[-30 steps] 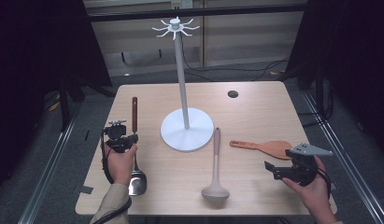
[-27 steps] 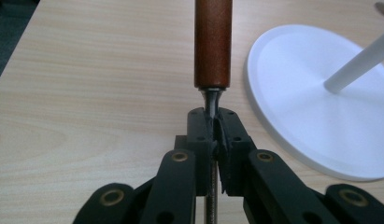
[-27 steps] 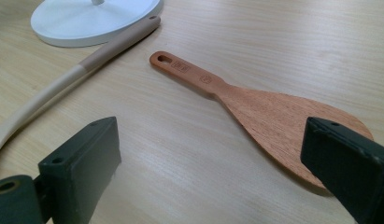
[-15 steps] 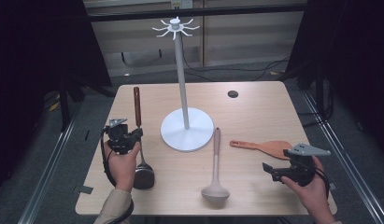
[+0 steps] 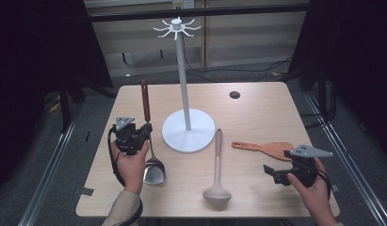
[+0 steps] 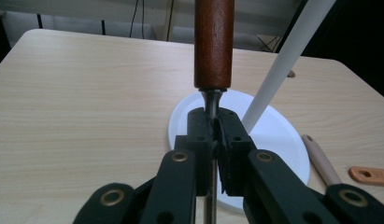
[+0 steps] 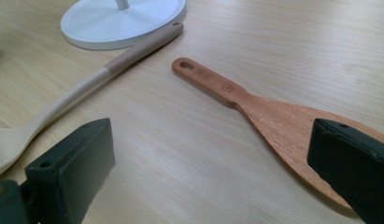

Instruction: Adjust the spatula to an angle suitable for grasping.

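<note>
A metal turner with a brown wooden handle (image 5: 145, 100) (image 6: 214, 42) is held by its thin steel shaft in my left gripper (image 5: 145, 131) (image 6: 216, 126), which is shut on it. The handle points to the far side and the blade (image 5: 154, 172) hangs low near the table. Just to the right stands the white hook stand (image 5: 181, 70) on its round base (image 5: 188, 130) (image 6: 273, 135). My right gripper (image 5: 272, 172) (image 7: 210, 158) is open, its jaws have just been opening, and nothing is gripped. A wooden paddle (image 5: 266, 149) (image 7: 255, 100) lies flat just ahead of it.
A beige ladle (image 5: 217, 169) (image 7: 87, 88) lies between the stand base and the front edge, its handle tip against the base. A small dark disc (image 5: 235, 95) sits at the far right of the wooden table (image 5: 257, 113). The stand's hooks (image 5: 177, 28) spread at the top.
My left gripper has risen and shifted right toward the stand, carrying the turner with it. The right hand has stayed where it was.
</note>
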{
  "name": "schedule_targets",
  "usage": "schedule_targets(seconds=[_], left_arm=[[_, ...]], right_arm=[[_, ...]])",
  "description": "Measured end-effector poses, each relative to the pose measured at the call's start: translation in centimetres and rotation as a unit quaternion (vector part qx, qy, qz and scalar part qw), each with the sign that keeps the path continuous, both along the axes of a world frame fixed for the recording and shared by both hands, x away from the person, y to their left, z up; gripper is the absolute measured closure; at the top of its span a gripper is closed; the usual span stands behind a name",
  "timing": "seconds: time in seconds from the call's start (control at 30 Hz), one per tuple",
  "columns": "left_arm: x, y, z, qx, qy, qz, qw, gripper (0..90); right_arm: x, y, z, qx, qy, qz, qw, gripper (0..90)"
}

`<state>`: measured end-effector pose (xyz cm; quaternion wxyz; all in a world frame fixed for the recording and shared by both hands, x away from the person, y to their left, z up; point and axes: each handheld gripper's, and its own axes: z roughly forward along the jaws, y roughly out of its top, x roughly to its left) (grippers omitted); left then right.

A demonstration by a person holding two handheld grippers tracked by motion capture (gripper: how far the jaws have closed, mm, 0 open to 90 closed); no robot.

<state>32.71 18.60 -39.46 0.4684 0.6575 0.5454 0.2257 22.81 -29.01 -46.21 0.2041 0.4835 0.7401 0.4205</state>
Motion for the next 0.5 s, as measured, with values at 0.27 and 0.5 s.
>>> schedule_targets(seconds=[0.27, 0.5], left_arm=[[-0.7, -1.0, 0.0, -0.017, -0.059, -0.006, 0.9981, 84.9], [-1.3, -2.3, 0.6, -0.022, -0.112, -0.023, 0.9932, 84.9]], right_arm=[[-0.1, 0.1, 0.2, -0.005, -0.011, 0.005, 0.9999, 0.2], [-0.2, 0.1, 0.3, -0.003, -0.017, 0.002, 0.9998, 0.3]])
